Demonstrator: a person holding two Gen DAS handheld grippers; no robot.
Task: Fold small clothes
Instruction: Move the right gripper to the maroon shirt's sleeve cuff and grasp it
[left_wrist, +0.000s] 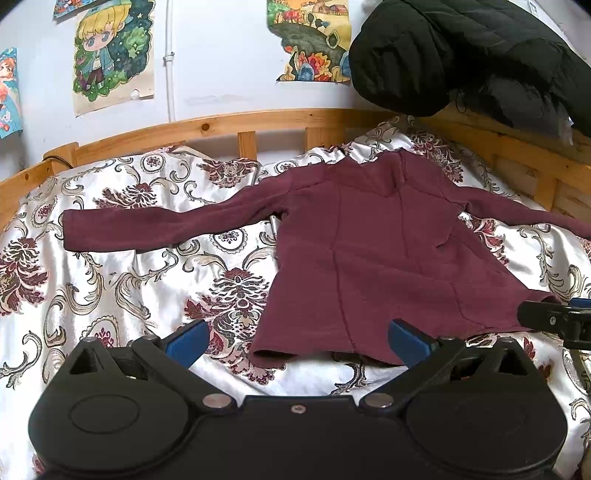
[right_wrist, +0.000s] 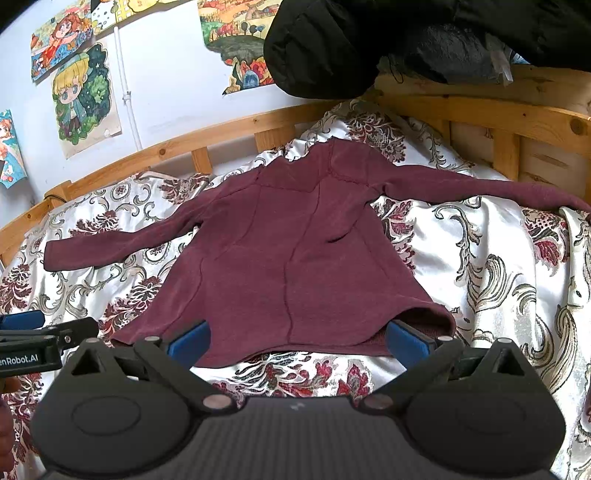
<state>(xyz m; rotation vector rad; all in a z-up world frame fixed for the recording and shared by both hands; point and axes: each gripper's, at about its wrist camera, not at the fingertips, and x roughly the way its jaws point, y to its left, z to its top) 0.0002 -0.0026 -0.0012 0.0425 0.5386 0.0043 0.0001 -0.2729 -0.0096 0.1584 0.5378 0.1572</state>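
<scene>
1. Two grippers hang near the hem of the garment. The left gripper (left_wrist: 297, 341) has its blue pads spread wide and grasps nothing; its fingers frame the hem corner at 6 o'clock of that view. The right gripper (right_wrist: 297, 341) is also spread wide and empty, above the hem on the other side. I judge they wait here because a fold starts from the bottom edge.
2. The sweater (right_wrist: 288, 240), the thing to fold, lies flat in the middle of the bed with its sleeves stretched out toward 9 and 3 o'clock. It is dark maroon, soft and matte, with raised seams down the body.
3. Under it the bedspread (left_wrist: 122, 280) is shiny, satin-like, white with red floral ornament; it may slide easily.
4. Farther, a wooden bed rail (left_wrist: 221, 123) curves behind, and a black padded jacket (left_wrist: 461, 51) hangs over it at 1 o'clock.
5. Cartoon posters (left_wrist: 110, 51) hang on the wall.
</scene>
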